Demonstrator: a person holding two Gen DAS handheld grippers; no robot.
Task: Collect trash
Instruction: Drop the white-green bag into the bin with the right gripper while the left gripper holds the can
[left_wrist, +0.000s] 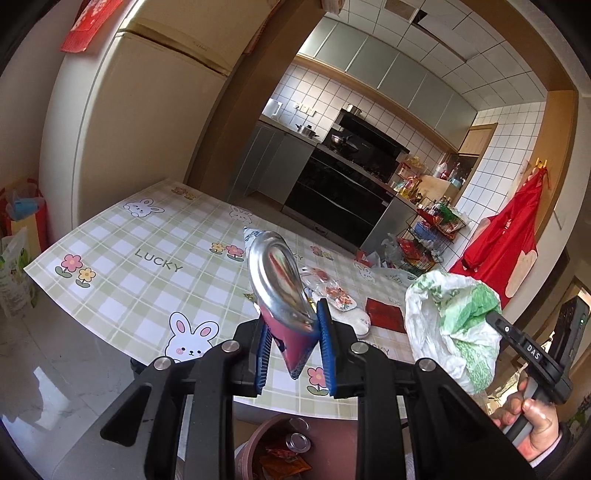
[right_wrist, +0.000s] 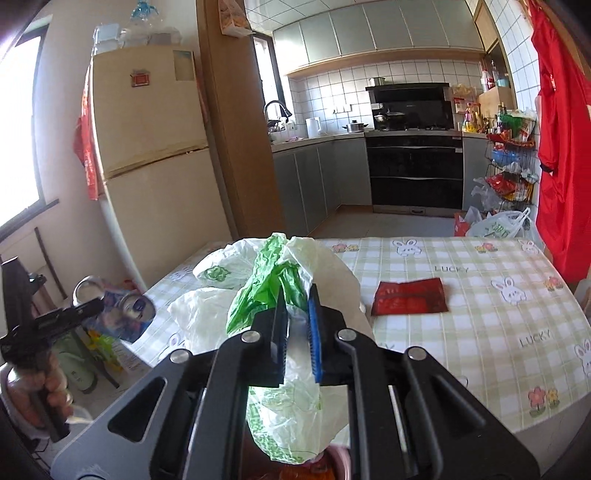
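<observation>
The left tongs (left_wrist: 291, 332) were clenched on a foil snack wrapper (left_wrist: 277, 284) — silver inside, pink-red outside — held raised over the pink trash bin (left_wrist: 255, 443) below the bench (left_wrist: 147, 258) edge. The right tongs (right_wrist: 295, 328) gripped a crumpled white-and-green plastic bag (right_wrist: 280, 288), also above the bin. My worry: the light, slick wrapper could drift past the rim if released this high, and the billowy bag might snag on the pads. A red packet (right_wrist: 410, 295) and clear wrappers (left_wrist: 332, 291) lay on the bench, uncollected.
</observation>
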